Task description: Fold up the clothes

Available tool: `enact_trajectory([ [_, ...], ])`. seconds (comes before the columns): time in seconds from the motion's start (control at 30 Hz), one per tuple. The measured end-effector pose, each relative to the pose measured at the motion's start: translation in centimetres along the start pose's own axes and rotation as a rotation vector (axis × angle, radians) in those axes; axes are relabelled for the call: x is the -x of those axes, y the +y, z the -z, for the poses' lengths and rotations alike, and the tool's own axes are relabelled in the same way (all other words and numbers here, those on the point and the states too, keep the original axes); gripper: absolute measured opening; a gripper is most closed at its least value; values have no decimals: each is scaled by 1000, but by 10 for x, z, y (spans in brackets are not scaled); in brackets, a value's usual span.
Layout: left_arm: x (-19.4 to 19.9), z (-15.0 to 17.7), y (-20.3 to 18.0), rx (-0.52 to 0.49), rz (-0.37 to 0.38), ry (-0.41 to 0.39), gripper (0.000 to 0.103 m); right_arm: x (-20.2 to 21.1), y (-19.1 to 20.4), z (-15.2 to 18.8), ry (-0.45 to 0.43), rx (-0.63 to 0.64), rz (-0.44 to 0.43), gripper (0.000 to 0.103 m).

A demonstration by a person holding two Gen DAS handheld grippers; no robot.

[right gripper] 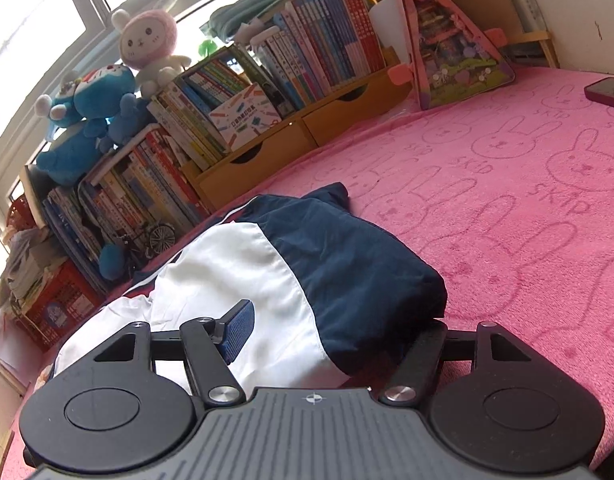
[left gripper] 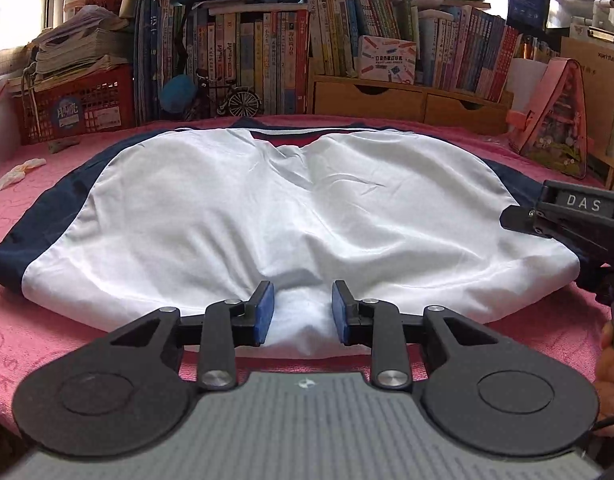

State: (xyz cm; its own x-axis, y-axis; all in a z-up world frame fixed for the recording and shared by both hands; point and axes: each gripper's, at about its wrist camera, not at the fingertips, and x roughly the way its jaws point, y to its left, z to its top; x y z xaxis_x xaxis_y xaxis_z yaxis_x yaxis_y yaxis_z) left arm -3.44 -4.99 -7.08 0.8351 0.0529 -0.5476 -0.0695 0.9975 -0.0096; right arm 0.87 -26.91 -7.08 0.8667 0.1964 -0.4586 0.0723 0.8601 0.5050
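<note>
Jacket [left gripper: 267,208] front and centre, white body with navy sleeves, spread across the pink blanket [right gripper: 527,184] that covers the work surface. Judging by how it lies, the job looks part done: both sleeves appear tucked in at the sides, so the bundle is a broad rectangle with the red-trimmed collar at the far end, next to the row of books [left gripper: 243,60]. What seems left is bringing the near hem up toward the collar, maybe once or twice more, and smoothing out the creases (plenty of those across the white panel).

Now the tongs. Left gripper [left gripper: 303,312] sits right at the middle of the near hem, a hump of white cloth bunched between its blue pads [left gripper: 265,312]. The pads look pressed against that fold, so it reads as clenched on the jacket. Right gripper [right gripper: 331,332] is at the navy side edge, tilted, jaws spread wide. The folded corner sits between them, one finger seemingly beneath the cloth, but the visible pad stands clear, so released for now.
</note>
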Motion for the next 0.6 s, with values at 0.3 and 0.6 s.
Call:
enact_trajectory([
  [0.3, 10, -5, 74, 208, 268, -20, 31, -3, 53, -36, -30, 133, -35, 14],
  [0.6, 76, 28, 265, 733, 388, -234, 49, -11, 252, 22, -97, 653, -406, 15],
])
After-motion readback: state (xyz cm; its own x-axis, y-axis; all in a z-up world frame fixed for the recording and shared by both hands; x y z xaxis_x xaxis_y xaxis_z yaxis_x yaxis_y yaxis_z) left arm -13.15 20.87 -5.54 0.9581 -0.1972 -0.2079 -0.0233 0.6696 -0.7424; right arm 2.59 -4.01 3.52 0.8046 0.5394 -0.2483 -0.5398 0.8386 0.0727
